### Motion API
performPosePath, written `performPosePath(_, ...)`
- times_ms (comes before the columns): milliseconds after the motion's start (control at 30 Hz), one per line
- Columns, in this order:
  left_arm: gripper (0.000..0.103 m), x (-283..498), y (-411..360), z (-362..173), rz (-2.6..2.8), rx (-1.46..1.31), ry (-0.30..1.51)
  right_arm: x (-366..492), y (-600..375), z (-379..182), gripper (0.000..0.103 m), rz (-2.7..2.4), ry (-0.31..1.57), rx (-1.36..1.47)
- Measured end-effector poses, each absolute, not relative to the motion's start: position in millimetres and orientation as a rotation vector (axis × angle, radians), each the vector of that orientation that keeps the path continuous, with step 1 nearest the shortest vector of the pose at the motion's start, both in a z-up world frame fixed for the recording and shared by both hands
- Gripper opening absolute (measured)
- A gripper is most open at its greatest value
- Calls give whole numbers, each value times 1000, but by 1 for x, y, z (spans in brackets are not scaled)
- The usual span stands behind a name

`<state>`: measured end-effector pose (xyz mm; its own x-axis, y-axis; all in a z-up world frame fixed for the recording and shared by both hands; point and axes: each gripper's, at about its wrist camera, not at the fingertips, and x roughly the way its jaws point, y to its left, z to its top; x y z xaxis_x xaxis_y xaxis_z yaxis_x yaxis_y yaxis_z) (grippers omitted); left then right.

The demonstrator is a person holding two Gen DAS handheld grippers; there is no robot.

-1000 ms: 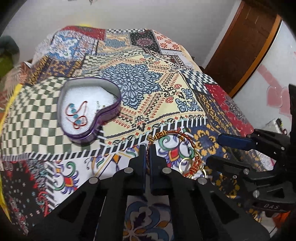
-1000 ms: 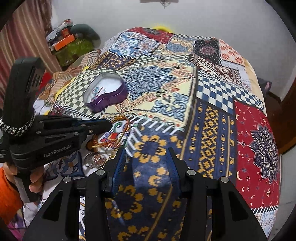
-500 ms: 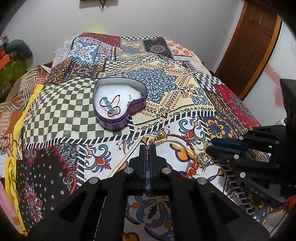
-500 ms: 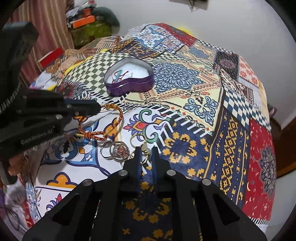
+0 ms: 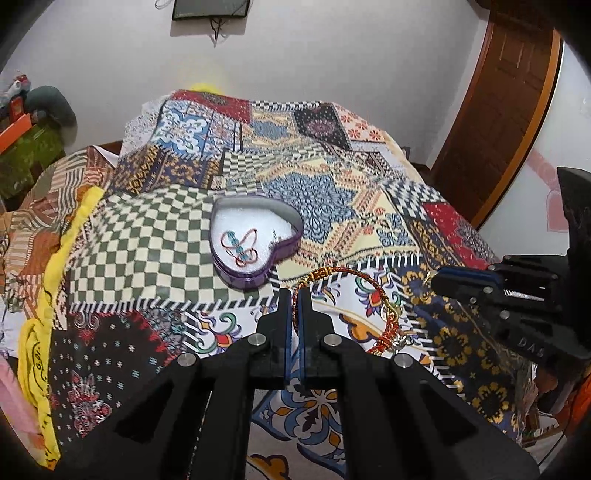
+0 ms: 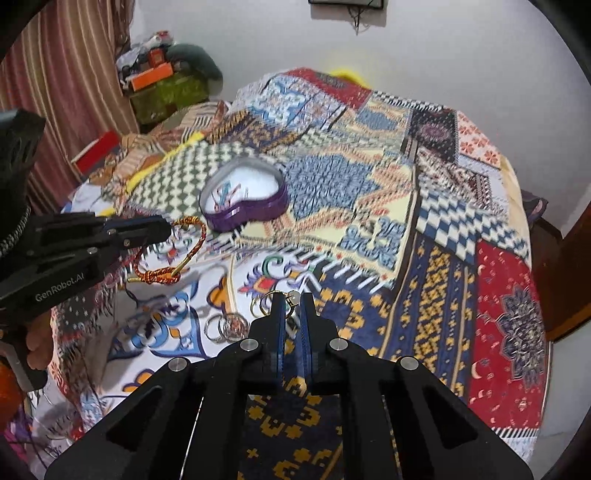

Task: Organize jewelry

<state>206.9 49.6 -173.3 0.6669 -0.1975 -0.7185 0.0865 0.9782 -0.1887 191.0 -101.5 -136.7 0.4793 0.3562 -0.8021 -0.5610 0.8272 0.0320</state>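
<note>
Bracelet [image 5: 347, 284] pinched in my left gripper [image 5: 294, 295], gold earring [image 6: 286, 301] clamped in right gripper [image 6: 291, 301]; both lifted for heart tin [image 5: 255, 240].

A patchwork-print bedspread [image 5: 332, 192] covers the bed, which stands against a plain white wall [image 5: 332, 55]. To the right of the bed stands a brown wooden door [image 5: 502, 110]; to its left hangs a striped curtain [image 6: 66, 74], with a cluttered green box [image 6: 166, 92] beside it. Above the bed's far end, a dark framed object [image 5: 210, 9] hangs on the wall.
</note>
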Motion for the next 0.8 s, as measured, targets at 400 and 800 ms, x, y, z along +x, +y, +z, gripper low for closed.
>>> performPosePath(400, 1, 211, 72, -151, -120, -159, 766, 205, -93, -107, 7, 567, 837, -210)
performPosePath(800, 1, 234, 95, -155, -68, -179, 755, 228, -63, -102, 7, 602, 816, -215)
